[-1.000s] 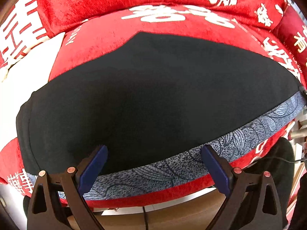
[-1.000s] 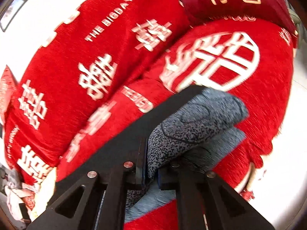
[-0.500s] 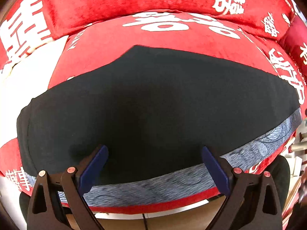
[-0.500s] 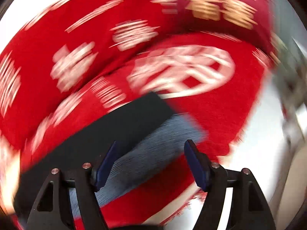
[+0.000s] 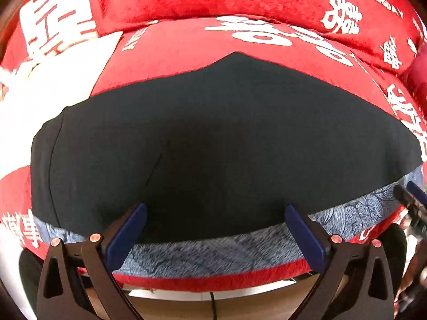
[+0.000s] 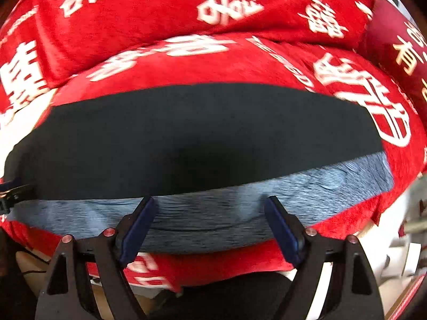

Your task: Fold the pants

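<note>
The pants [image 5: 213,138] lie flat on a red cushion, folded lengthwise: a black layer on top and a blue-grey patterned strip [image 5: 213,250] along the near edge. They also fill the right wrist view [image 6: 200,138], with the patterned strip [image 6: 213,221] nearest. My left gripper [image 5: 213,234] is open and empty over the near edge. My right gripper [image 6: 210,224] is open and empty over the patterned strip. The right gripper's tip shows at the left view's far right [image 5: 412,200].
The red sofa cushion [image 5: 240,34] with white characters carries the pants, with a red backrest [image 6: 160,8] behind. A white patch [image 5: 53,80] lies to the left. A dark red pillow [image 6: 400,40] sits far right. The floor and a cable [image 5: 212,301] lie below the cushion's front edge.
My right gripper let go of the patterned leg end, opened and swung left to face the pants squarely. The leg now lies flat. The left gripper drew back slightly.
</note>
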Demonstrator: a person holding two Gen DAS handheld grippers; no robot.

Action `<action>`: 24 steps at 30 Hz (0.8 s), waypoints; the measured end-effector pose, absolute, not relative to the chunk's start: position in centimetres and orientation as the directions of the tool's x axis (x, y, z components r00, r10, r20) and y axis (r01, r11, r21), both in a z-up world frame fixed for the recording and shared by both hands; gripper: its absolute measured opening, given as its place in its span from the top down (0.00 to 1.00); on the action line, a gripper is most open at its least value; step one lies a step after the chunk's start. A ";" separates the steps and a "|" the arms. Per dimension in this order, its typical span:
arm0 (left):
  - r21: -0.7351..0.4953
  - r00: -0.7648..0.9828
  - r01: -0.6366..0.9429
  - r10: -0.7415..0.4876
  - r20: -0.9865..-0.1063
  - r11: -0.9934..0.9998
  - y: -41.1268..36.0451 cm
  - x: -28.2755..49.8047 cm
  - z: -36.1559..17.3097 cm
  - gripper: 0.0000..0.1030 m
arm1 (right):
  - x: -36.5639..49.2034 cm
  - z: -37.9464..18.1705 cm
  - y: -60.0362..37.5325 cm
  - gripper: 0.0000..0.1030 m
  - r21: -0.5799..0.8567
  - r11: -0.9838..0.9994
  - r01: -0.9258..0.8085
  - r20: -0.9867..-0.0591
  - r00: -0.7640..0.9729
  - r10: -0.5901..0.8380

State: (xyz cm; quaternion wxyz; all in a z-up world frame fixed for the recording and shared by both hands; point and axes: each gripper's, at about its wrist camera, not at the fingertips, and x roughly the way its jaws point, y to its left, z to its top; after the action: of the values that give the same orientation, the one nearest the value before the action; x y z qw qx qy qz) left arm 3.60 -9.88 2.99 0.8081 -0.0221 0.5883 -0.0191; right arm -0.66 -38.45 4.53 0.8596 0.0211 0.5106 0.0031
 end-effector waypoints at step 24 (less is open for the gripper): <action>-0.048 0.307 -0.142 -0.002 -0.952 0.989 0.7 -0.7 1.7 0.00 | 0.5 2.7 -38.7 0.00 -0.016 0.994 0.111 -0.933 0.357 -0.055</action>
State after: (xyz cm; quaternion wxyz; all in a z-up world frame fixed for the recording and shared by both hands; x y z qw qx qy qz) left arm -0.73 0.66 1.65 0.8061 -0.0616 0.5870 0.0433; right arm 0.49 -38.66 2.69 0.8232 0.0248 0.5650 -0.0503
